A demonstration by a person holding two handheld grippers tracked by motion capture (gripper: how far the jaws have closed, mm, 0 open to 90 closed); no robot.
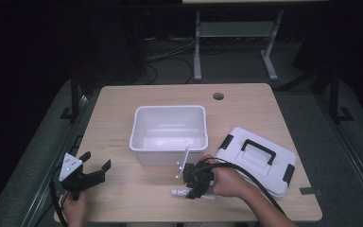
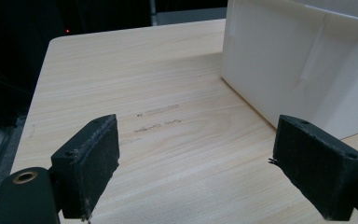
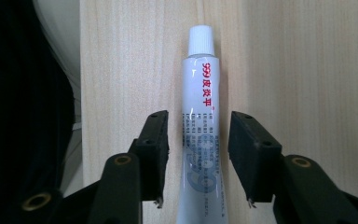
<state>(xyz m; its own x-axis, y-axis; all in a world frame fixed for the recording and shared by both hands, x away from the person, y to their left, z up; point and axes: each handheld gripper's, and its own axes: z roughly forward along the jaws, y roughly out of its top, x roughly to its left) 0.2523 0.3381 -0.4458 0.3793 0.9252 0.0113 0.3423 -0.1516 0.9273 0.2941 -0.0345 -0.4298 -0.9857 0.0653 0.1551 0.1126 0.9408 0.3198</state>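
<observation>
From the high view, a wooden table (image 1: 123, 109) with smooth pale boards holds a white plastic bin (image 1: 168, 134), open on top, in the middle. A white lid (image 1: 257, 161) with a black handle lies flat to its right, close to the table's right edge. The right gripper (image 1: 194, 190) points down at a small white tube (image 1: 182, 193) lying near the front edge, just in front of the bin. The left gripper (image 1: 94, 166) sits well apart at the front left corner, with lots of bare wood around it.

In the left gripper view, its two black jaws stand wide apart with nothing between them. The bin's smooth white wall (image 2: 303, 70) is close on the right.

In the right gripper view, the tube (image 3: 200, 135) is shiny and smooth, with a ridged white cap and red letters. It lies flat between the two black jaws. The jaws are partly open, with a thin gap on each side, so they are not squeezing it.
</observation>
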